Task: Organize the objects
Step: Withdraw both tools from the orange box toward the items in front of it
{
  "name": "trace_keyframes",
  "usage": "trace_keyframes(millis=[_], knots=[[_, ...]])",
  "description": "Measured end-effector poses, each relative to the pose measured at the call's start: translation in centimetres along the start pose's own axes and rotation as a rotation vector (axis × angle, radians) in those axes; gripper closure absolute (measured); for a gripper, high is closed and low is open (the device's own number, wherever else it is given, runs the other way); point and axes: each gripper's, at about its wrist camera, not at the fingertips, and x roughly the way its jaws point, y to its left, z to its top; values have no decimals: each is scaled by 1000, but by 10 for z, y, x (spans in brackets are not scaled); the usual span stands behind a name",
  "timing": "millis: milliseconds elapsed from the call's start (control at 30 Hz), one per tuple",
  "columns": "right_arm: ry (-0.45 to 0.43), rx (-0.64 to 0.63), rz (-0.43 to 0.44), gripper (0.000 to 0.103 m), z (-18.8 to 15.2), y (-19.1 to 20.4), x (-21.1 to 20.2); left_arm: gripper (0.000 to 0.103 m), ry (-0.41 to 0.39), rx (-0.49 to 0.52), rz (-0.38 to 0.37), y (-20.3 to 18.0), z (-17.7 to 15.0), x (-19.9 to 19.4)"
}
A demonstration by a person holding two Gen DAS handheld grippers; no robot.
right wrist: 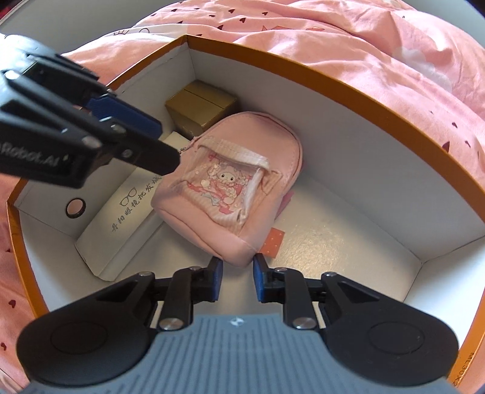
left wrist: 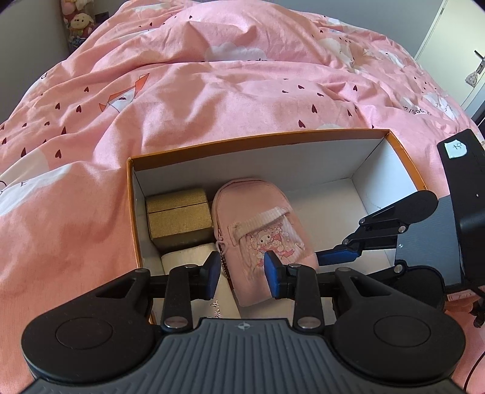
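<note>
A small pink backpack pouch (left wrist: pixel 260 233) with a cartoon print lies in an orange-rimmed white box (left wrist: pixel 257 138) on the bed. It also shows in the right wrist view (right wrist: pixel 230 188), inside the box (right wrist: pixel 348 88). A gold box (left wrist: pixel 178 216) and a white glasses case (left wrist: pixel 194 260) lie to its left; both show in the right wrist view, gold box (right wrist: pixel 203 104) and case (right wrist: pixel 127 212). My left gripper (left wrist: pixel 242 272) is open above the pouch's near end. My right gripper (right wrist: pixel 236 278) is open just short of the pouch's bottom corner.
A pink heart-print duvet (left wrist: pixel 212 85) surrounds the box. A stuffed toy (left wrist: pixel 79 22) sits far left by the wall. A white door (left wrist: pixel 454 36) is at the far right. The right half of the box floor (right wrist: pixel 327 242) is bare white.
</note>
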Motion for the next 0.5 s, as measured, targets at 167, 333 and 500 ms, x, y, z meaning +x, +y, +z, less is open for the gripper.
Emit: trace_keyframes(millis=[167, 333, 500], knots=[[2, 21, 0, 75, -1, -1, -8, 65, -33, 6, -21, -6, -6, -14], [-49, 25, -47, 67, -7, 7, -31, 65, -79, 15, -34, -16, -15, -41], [-162, 74, -103, 65, -17, 18, -68, 65, -143, 17, -68, -33, -36, -76]])
